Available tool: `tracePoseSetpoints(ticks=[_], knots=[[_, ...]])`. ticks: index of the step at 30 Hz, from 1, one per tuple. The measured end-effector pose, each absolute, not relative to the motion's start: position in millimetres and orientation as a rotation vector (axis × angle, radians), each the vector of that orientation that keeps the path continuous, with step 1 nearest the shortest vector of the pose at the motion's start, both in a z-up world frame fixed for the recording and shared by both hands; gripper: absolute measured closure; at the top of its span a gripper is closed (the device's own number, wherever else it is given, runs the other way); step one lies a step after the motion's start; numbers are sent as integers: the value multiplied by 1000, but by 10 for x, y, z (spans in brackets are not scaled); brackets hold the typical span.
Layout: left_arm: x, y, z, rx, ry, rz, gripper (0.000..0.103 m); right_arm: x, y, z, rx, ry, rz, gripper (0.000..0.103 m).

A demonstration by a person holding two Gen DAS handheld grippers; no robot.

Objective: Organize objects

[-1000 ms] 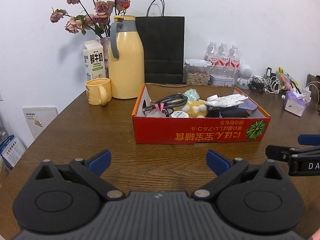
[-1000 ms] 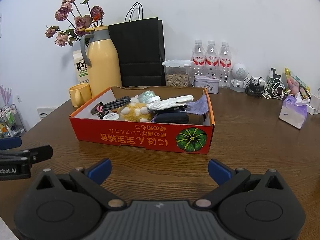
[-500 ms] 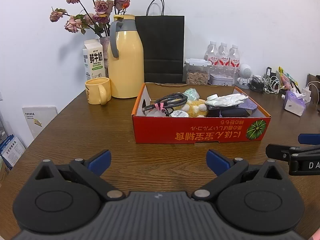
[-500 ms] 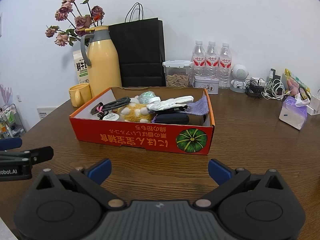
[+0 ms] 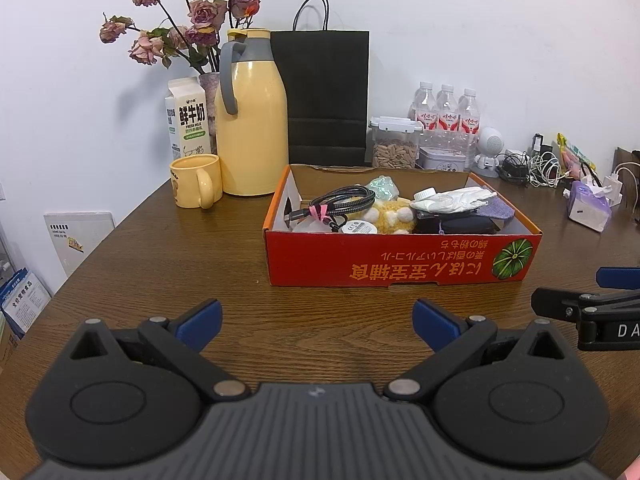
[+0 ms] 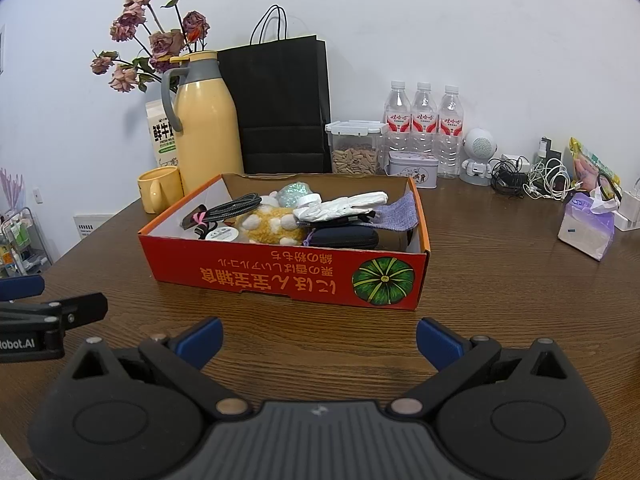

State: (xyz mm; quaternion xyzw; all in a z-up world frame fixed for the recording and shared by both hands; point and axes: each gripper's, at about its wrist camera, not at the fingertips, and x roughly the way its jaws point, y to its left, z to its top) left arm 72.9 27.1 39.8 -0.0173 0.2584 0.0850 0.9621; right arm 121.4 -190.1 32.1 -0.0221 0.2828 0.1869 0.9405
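on the left the left gripper [image 5: 316, 326] hangs over the wooden table [image 5: 160, 264] with jaws spread wide, empty. ahead sits the red cardboard box [image 5: 400, 258], filled with a coiled black cable [image 5: 344, 202], a yellow plush toy [image 5: 394, 214], a white glove [image 5: 452, 198] and a dark pouch [image 5: 460, 224]. on the right the right gripper [image 6: 318, 340] is likewise spread, holding nothing, short of the box.

A plain white wall [image 5: 480, 40] stands at 12 o'clock behind the dark wooden desk [image 5: 180, 272]. At 9 o'clock, low, a small wire rack [image 6: 20, 240] stands by the wall.
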Motion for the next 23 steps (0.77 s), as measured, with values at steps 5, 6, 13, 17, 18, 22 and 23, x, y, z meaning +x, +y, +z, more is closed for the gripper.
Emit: tracePoseSetpoints(ticks=[5, 6, 13, 17, 18, 22, 23], knots=[[729, 273, 395, -35, 522, 170, 0, 1214, -1901, 320, -46, 577, 382, 0], [729, 274, 388, -35, 523, 170, 0, 1215, -1900, 321, -46, 577, 382, 0], [729, 276, 383, -36, 522, 171, 0, 1215, -1900, 317, -46, 578, 381, 0], [728, 271, 381, -36, 522, 169, 0, 1214, -1900, 315, -47, 577, 381, 0], [727, 266, 379, -36, 523, 166, 0, 1214, -1900, 315, -46, 577, 381, 0], [728, 248, 379, -34, 528, 154, 0, 1213, -1900, 312, -47, 577, 382, 0], [733, 246, 380, -34, 530, 154, 0, 1213, -1899, 312, -47, 577, 382, 0]])
